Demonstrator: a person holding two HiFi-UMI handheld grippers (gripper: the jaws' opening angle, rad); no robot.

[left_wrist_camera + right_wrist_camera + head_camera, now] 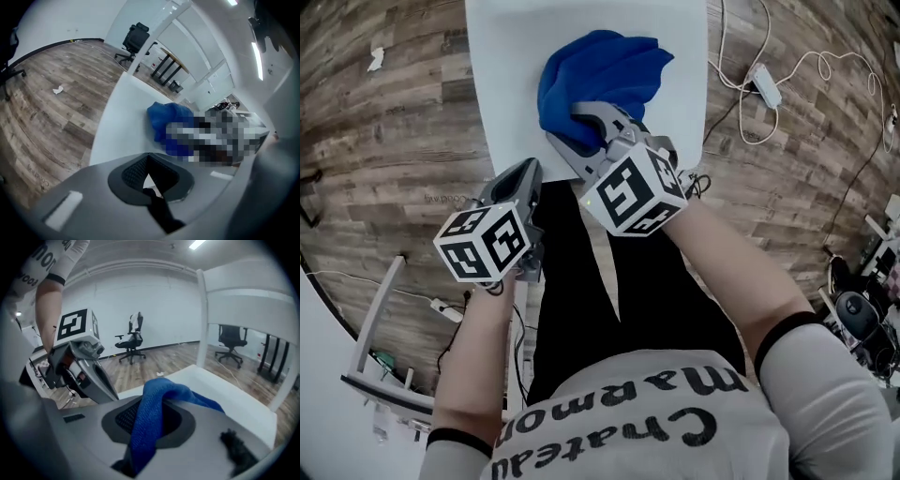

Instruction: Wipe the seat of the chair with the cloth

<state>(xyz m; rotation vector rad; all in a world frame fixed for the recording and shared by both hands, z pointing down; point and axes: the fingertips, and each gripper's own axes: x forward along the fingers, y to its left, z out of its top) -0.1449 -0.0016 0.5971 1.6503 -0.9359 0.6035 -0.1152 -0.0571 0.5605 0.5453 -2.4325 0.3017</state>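
Right gripper (581,125), clamped on blue cloth (602,73)
Cloth rests on white surface (500,80), apparently the seat; left gripper (525,172) closed, empty.

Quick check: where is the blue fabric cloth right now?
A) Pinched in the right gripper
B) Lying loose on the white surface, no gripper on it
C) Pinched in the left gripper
A: the right gripper view shows the blue fabric cloth clamped between the jaws of the right gripper, while the left gripper has nothing between its jaws.
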